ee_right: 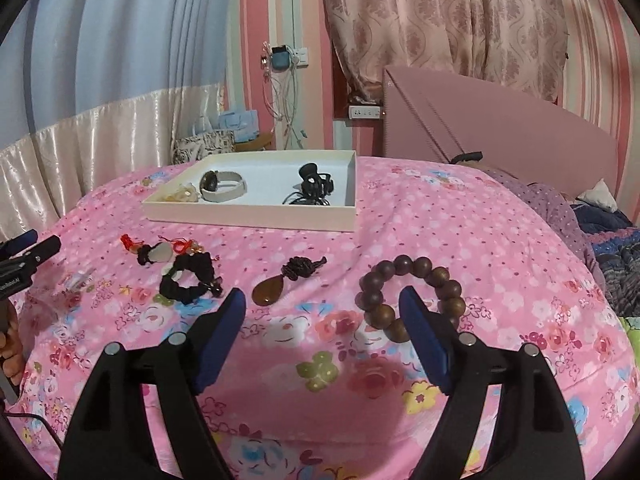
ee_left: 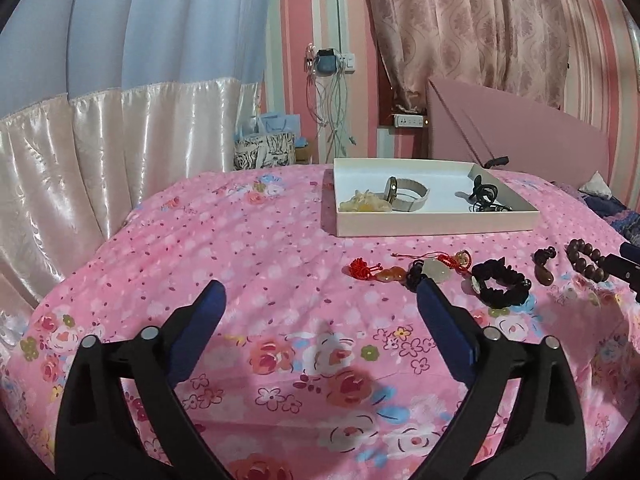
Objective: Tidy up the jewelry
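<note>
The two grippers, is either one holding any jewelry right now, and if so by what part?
Nothing is held. The left gripper and right gripper both stand open over the bedspread, with no jewelry between their fingers.

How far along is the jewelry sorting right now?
Partly done: the white tray already holds a watch, a pale yellowish piece and a black clip. Nothing is in hand: the left claw and the right claw are open and empty. Still on the bedspread: bead bracelet, brown pendant, black band, red-cord charms.
</note>
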`<state>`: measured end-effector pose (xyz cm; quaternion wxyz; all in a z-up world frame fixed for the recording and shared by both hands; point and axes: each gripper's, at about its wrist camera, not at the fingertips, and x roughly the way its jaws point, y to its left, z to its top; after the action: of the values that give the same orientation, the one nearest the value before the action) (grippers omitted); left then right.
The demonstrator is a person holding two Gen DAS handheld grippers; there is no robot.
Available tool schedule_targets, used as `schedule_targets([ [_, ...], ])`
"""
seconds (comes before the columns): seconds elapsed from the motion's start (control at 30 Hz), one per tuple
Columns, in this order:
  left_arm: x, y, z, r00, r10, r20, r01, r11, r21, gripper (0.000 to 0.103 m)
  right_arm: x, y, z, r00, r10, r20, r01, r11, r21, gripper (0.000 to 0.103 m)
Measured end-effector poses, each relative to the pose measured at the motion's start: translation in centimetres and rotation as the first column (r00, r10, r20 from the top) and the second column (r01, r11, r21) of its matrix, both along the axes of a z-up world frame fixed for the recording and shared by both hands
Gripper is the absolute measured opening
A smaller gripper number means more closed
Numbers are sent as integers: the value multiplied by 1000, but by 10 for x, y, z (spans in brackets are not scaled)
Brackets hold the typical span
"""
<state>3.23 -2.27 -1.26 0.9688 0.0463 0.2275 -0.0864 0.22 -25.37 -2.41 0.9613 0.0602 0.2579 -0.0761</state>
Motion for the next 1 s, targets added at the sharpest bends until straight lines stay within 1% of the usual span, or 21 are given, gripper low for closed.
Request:
schedule_targets([
  [0.03,-1,-1,0,1000,-9,1,9,1000,1,98,0,0,0,1000,0,-3,0,1000,0,86],
  [0.13,-2,-1,0,1000,-20,7,20,1000,-2,100,0,0,-1,1000,-12,-5,12,1000,-1,88],
  [0.27,0,-1,-1,1000,-6,-5,6,1000,-2,100,0,-1,-2,999,-36,-12,36,999,-7,88],
  [0.37,1,-3,-1,1000,18,-3,-18,1000,16,100,1,0,-2,999,-37,-13,37,999,-16,88],
  [0.43,2,-4,-1,1000,5,-12,-5,1000,16,99,3,4,-1,999,-33,-23,32,999,-36,88],
  [0.47,3,-5,0,1000,-5,-18,5,1000,13,99,3,4,-1,999,-33,-23,32,999,-36,88],
  [0.53,4,-9,5,999,-38,-19,37,999,-17,99,5,7,0,999,-10,-32,9,999,-46,88],
  [0.63,8,-17,15,997,-73,-22,72,996,-48,96,9,5,2,1000,-9,-25,8,1000,-27,88],
  [0.7,16,-27,16,995,-90,-45,88,995,-53,85,12,2,6,1000,-26,-8,26,999,-19,88],
  [0.73,22,-33,16,993,-101,-63,97,994,-59,82,12,2,6,1000,-26,-8,26,999,-19,87],
  [0.77,27,-40,15,990,-112,-84,108,992,-60,76,14,-1,7,1000,-30,-2,30,1000,-9,87],
  [0.8,31,-46,13,988,-116,-97,111,992,-58,74,17,-4,9,1000,-30,0,30,1000,1,87],
  [0.83,37,-52,11,985,-124,-119,117,991,-59,70,26,-11,11,1000,-19,-7,19,999,28,84],
  [0.87,40,-57,8,982,-132,-133,125,990,-60,62,26,-11,11,1000,-19,-7,19,999,28,82],
  [0.9,47,-64,3,976,-145,-162,135,988,-69,56,32,-13,12,1000,-12,-16,13,999,37,78],
  [0.93,51,-67,-1,973,-148,-177,137,988,-71,52,36,-15,12,1000,-12,-20,12,999,40,76],
  [0.97,58,-74,-8,966,-152,-209,141,988,-66,42,41,-18,12,1000,-14,-25,15,999,41,76],
  [1.0,61,-77,-12,961,-159,-225,147,987,-69,37,44,-19,13,1000,-14,-28,15,999,45,76],
])
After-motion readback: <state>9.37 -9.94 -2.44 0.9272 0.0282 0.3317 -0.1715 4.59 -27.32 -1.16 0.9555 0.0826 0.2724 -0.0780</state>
